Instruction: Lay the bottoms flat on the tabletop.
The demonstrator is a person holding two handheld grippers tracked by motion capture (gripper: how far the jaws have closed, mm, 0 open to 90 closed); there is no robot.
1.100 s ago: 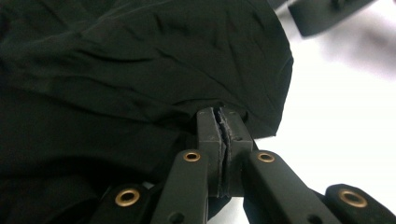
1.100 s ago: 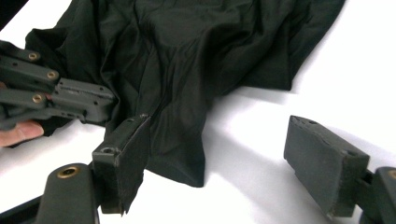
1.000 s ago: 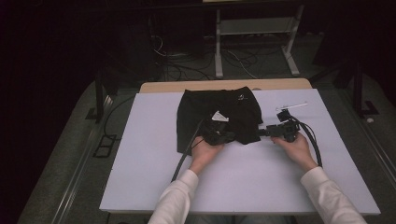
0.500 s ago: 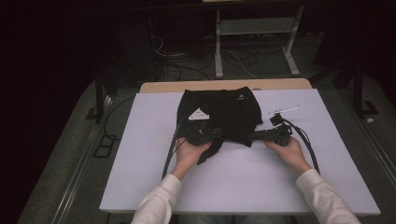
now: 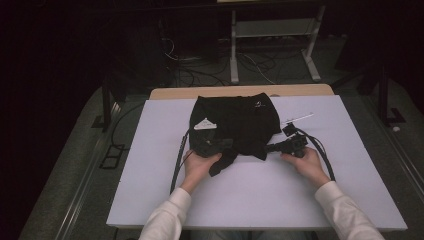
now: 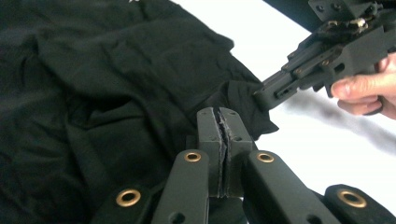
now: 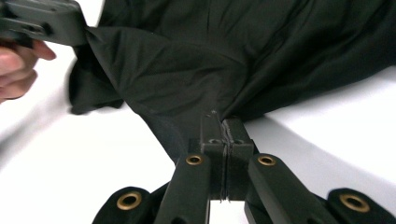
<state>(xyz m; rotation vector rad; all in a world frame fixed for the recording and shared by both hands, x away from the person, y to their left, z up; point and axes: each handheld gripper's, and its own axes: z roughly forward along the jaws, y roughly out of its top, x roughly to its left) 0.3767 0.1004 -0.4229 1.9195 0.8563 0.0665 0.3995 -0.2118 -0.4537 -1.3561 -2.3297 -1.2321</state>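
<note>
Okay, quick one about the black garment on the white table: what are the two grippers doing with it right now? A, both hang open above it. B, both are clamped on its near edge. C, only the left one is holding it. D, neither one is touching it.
B: the left gripper and the right gripper each have their jaws shut on a pinch of the black garment along its near edge.

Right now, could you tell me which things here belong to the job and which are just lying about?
In the job: black garment, left gripper, right gripper, both pinching its near edge.
Lying about: white rod on the table; metal stand behind.
</note>
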